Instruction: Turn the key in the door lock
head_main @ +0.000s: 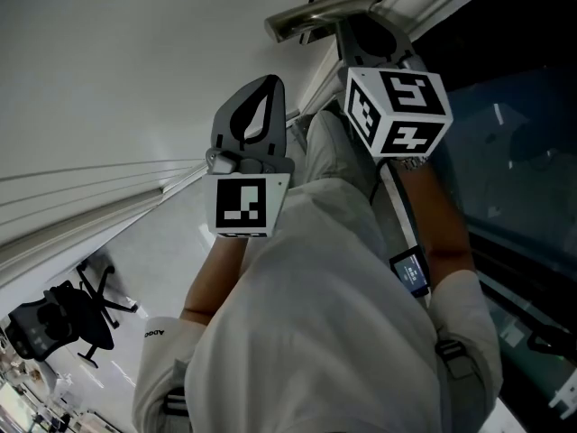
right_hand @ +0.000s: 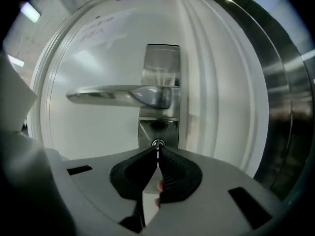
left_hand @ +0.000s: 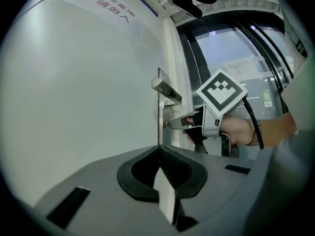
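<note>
The right gripper (right_hand: pixel 158 148) points almost level at the door (right_hand: pixel 93 132) and pinches the key (right_hand: pixel 157 153) in the lock (right_hand: pixel 158 142), under the handle (right_hand: pixel 123 96). The left gripper (left_hand: pixel 160 151) is held level on the left, pressed together, empty.

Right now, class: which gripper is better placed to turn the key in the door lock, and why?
Right. The right gripper is shut on the key in the lock below the lever handle. The left gripper is shut, empty, and held back from the door.
</note>
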`<state>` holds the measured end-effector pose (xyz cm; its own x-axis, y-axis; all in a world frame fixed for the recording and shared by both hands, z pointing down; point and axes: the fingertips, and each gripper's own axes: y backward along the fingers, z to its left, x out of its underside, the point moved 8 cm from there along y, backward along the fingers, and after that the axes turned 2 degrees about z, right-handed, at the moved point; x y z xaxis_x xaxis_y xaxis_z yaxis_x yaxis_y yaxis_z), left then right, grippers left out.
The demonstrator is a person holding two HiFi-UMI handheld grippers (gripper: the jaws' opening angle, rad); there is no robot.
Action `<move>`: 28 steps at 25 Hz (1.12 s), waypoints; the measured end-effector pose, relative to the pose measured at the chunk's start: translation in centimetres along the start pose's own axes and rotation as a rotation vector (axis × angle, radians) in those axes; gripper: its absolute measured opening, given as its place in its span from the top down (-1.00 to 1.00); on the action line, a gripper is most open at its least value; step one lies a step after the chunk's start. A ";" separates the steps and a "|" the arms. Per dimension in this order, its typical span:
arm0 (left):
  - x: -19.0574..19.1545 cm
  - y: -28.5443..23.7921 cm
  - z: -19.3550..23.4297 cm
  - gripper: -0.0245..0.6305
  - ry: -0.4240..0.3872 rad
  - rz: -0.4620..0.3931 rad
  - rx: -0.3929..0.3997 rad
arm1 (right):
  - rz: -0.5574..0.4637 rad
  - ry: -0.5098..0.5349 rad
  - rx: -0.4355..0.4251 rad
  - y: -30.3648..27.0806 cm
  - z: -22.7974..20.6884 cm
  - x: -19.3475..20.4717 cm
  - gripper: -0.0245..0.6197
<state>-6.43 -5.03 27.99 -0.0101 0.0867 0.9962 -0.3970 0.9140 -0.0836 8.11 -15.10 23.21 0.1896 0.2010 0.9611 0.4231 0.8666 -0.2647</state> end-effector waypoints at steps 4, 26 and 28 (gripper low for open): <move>0.1 -0.1 -0.3 0.90 -0.001 0.005 -0.001 | 0.002 -0.358 -0.106 -0.1 -1.1 0.3 0.89; 0.3 0.4 -0.6 0.90 -0.004 0.006 -0.001 | 0.057 -0.380 -0.220 0.7 -1.5 1.9 0.46; 0.2 0.3 -0.7 0.90 -0.008 0.000 0.003 | 0.053 -0.141 -0.142 1.1 -1.1 1.6 0.45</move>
<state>-5.92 -4.48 28.15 -0.0172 0.0840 0.9963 -0.4000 0.9127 -0.0838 9.87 -14.28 24.36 0.0929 0.3154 0.9444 0.5388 0.7817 -0.3141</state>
